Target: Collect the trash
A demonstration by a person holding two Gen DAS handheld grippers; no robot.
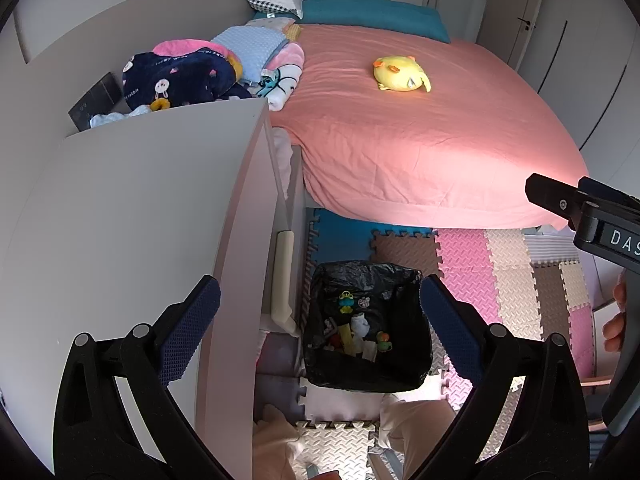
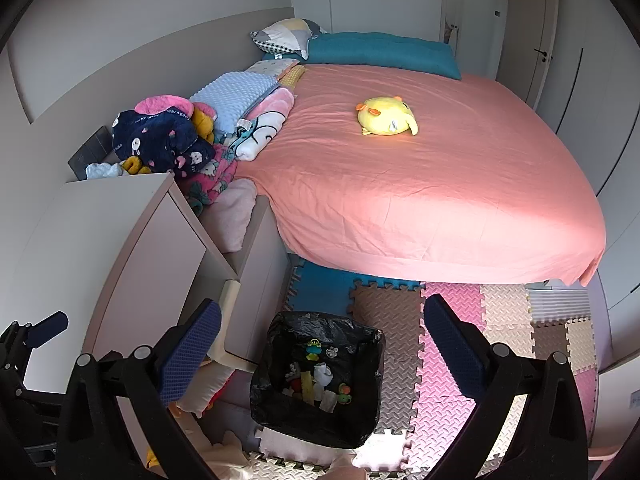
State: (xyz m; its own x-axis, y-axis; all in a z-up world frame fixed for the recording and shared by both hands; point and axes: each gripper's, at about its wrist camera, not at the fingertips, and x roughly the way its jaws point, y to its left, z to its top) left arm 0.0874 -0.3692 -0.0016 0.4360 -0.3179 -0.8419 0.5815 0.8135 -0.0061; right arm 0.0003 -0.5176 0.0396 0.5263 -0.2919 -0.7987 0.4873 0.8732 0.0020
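Both the left gripper [image 1: 320, 320] and the right gripper [image 2: 322, 346] hung spread wide and empty above the black-lined trash bin [image 1: 400, 376] on the foam mat, its bottom already strewn with paper scraps and small toys [image 2: 320, 384], so collecting looked largely done, with no loose litter visible.

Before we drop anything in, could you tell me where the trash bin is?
In both views the black-lined trash bin stands on the foam floor mats, near the bed's foot, beside the white cabinet.
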